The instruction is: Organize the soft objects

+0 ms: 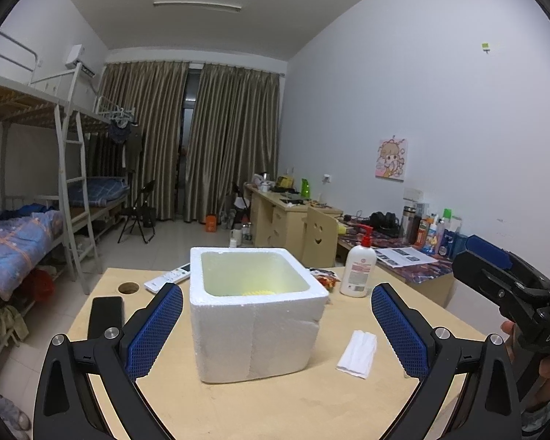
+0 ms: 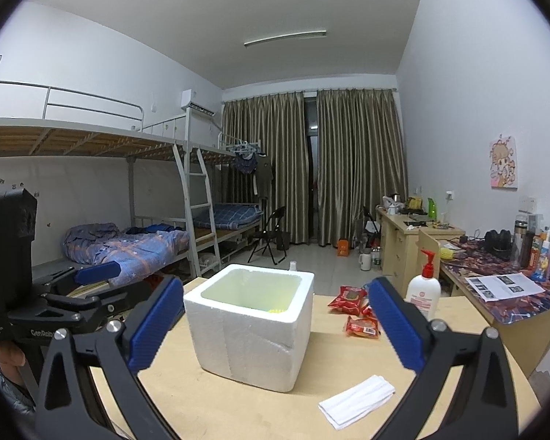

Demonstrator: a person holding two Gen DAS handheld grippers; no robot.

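A white foam box (image 1: 256, 315) (image 2: 251, 324) stands open-topped in the middle of the wooden table (image 1: 275, 403). A bit of something yellow (image 1: 256, 292) (image 2: 277, 310) lies on its bottom. A folded white tissue pack (image 1: 357, 354) (image 2: 357, 399) lies to the box's right. Red snack packets (image 2: 355, 310) (image 1: 324, 278) lie behind it on the right. My left gripper (image 1: 277, 324) is open, with the box in front between its blue pads. My right gripper (image 2: 275, 324) is open too, empty, facing the box. Each gripper shows at the edge of the other's view.
A white pump bottle (image 1: 358, 269) (image 2: 423, 289) stands at the table's right back. A remote (image 1: 168, 277), a black phone (image 1: 104, 315) and a round hole (image 1: 128, 288) are on the left. A cluttered desk (image 2: 502, 286) is to the right, bunk beds (image 2: 128, 249) to the left.
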